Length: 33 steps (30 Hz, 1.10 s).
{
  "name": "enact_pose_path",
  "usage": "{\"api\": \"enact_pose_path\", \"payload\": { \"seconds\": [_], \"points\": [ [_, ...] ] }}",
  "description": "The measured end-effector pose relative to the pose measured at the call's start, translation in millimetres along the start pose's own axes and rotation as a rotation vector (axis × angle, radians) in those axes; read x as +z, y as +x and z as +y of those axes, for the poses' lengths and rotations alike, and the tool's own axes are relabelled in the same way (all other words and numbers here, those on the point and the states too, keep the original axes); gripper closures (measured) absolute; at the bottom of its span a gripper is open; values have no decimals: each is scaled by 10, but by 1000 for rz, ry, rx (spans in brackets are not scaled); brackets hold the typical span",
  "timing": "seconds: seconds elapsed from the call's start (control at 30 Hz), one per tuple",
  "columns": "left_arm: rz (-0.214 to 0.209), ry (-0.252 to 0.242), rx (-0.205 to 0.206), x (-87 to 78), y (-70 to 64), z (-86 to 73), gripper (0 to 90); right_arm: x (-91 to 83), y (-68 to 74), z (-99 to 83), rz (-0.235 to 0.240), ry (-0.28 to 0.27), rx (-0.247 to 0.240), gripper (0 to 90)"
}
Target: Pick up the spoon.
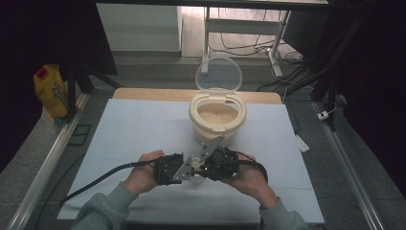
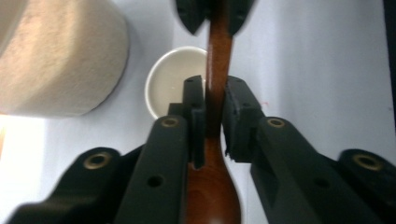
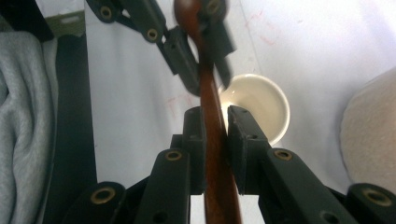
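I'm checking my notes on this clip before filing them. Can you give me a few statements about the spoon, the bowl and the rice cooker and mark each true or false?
1. Both grippers hold the wooden spoon. True: the left gripper and the right gripper each have their jaws on its handle.
2. The rice cooker has its lid shut. False: the lid stands open and rice shows inside.
3. A small white bowl sits on the table beneath the spoon. True.
4. The bowl is full of rice. False: it looks empty.
5. A yellow bottle stands inside the cooker. False: it stands off the table's far left edge.
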<state>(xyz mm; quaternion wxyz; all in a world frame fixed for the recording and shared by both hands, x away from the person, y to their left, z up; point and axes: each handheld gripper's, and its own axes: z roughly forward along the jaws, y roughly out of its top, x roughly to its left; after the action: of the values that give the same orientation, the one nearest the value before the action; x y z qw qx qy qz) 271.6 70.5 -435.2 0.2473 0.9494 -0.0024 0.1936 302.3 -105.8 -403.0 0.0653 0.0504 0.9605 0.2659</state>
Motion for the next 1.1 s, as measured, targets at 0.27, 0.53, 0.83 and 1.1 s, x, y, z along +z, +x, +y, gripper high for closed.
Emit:
{"api": "enact_pose_path", "payload": {
  "seconds": [0.27,0.53,0.83,1.1],
  "points": [
    [42,-23,-76,-79,78,-47,811,-173,19,-33,-127,-170,27,623],
    [90,-86,-220,-109,176,-145,810,-337,-84,-263,-196,-387,215,530],
    [131,-163,-309,-140,218,-211,810,-267,-142,-413,-234,-494,395,467],
    [161,-197,-341,-88,186,-187,809,-182,-148,-424,-196,-568,462,512]
  ]
}}
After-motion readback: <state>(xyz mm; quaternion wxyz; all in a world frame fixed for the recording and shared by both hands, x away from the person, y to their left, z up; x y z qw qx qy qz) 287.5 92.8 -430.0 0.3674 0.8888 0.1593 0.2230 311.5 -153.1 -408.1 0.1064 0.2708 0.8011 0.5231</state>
